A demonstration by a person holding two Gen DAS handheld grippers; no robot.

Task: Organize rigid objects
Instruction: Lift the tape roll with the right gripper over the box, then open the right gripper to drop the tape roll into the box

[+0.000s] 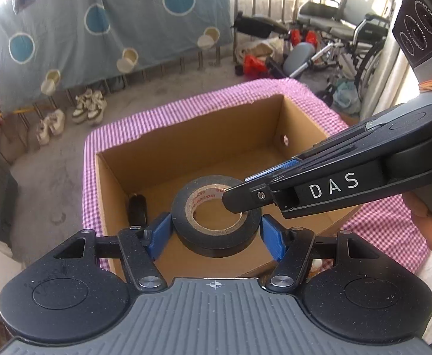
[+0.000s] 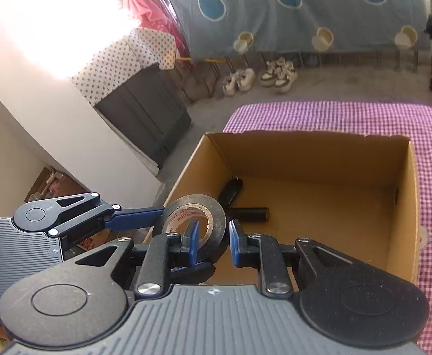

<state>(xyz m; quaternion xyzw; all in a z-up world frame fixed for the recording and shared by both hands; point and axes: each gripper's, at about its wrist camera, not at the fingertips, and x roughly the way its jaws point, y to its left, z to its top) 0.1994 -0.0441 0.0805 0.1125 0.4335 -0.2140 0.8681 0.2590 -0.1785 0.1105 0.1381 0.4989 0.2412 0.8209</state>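
Black electrical tape roll (image 1: 216,224), cardboard core: between left gripper (image 1: 216,233) jaws, apparently pinched, over open brown cardboard box (image 1: 192,136). Right gripper (image 2: 213,244) jaws narrow, straddling roll wall, likely handover.

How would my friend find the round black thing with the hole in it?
Find the brown cardboard box on the pink checked cloth. Just above its near edge, between the two grippers, is a tape roll. It's a black ring; the other black things in the box are sticks.
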